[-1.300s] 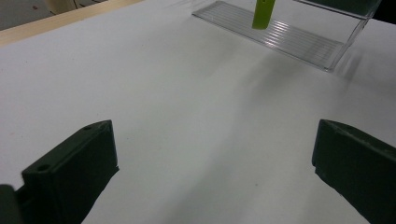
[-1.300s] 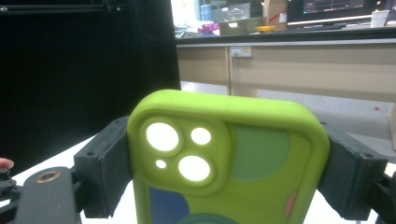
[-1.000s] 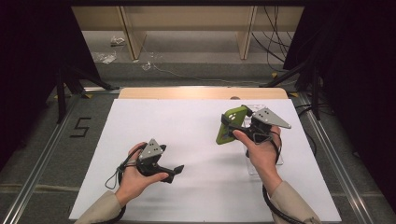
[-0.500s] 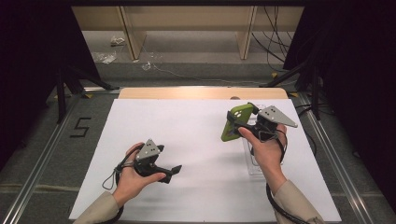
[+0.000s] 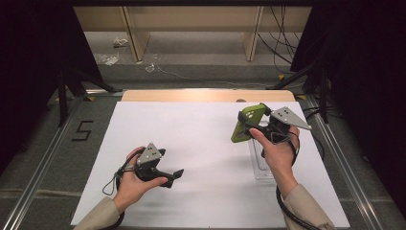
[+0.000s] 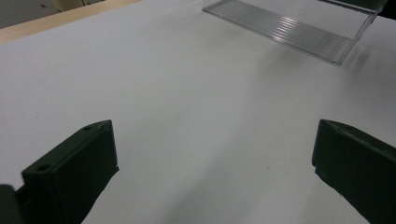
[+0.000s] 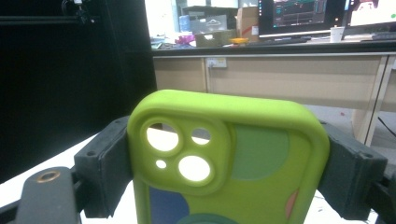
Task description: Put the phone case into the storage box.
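Above the right side of the white surface (image 5: 201, 143), the right claw (image 5: 253, 125) is clenched on a lime-green rubbery phone case (image 5: 245, 123) with round camera cut-outs, its two black jaws pressing the case's long edges (the right gripper view shows the case (image 7: 224, 158) upright between them). The case is lifted clear of the surface, so the pick-up looks done. Just below the right hand lies a clear ribbed plastic stand (image 5: 261, 160), flat on the surface and holding nothing; setting the case into or against it seems the likely remainder, though that is a guess. The left claw (image 5: 173, 176) is released, jaws wide apart, resting low near the front left, with the stand (image 6: 289, 30) ahead of it.
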A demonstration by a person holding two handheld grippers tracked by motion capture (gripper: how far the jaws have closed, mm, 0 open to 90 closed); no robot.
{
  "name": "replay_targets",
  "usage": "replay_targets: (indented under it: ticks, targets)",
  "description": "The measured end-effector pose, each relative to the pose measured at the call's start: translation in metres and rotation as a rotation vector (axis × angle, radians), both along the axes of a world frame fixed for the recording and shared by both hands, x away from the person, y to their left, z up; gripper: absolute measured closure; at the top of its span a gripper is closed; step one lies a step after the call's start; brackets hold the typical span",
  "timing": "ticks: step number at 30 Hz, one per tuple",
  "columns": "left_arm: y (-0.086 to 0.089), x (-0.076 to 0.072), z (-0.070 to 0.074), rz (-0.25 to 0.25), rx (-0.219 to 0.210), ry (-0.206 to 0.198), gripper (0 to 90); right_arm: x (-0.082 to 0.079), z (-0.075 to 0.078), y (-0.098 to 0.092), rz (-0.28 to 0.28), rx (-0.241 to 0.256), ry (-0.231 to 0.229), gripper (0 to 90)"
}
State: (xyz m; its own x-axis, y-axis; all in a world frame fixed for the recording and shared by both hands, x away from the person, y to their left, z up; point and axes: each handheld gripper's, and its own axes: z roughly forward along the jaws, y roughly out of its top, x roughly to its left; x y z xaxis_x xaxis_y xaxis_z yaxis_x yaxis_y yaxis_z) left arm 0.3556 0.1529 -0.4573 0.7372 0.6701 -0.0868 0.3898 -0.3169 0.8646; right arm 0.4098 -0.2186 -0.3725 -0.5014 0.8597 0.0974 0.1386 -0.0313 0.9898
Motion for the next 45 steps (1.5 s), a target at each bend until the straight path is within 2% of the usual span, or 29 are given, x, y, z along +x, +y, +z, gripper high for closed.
replay_targets:
  ticks: [45]
  targets:
    - [0.011, -0.005, -0.003, 0.018, 0.001, 0.009, 0.0, 0.003, 0.006, -0.029, -0.102, -0.009, -0.008, 16.9]
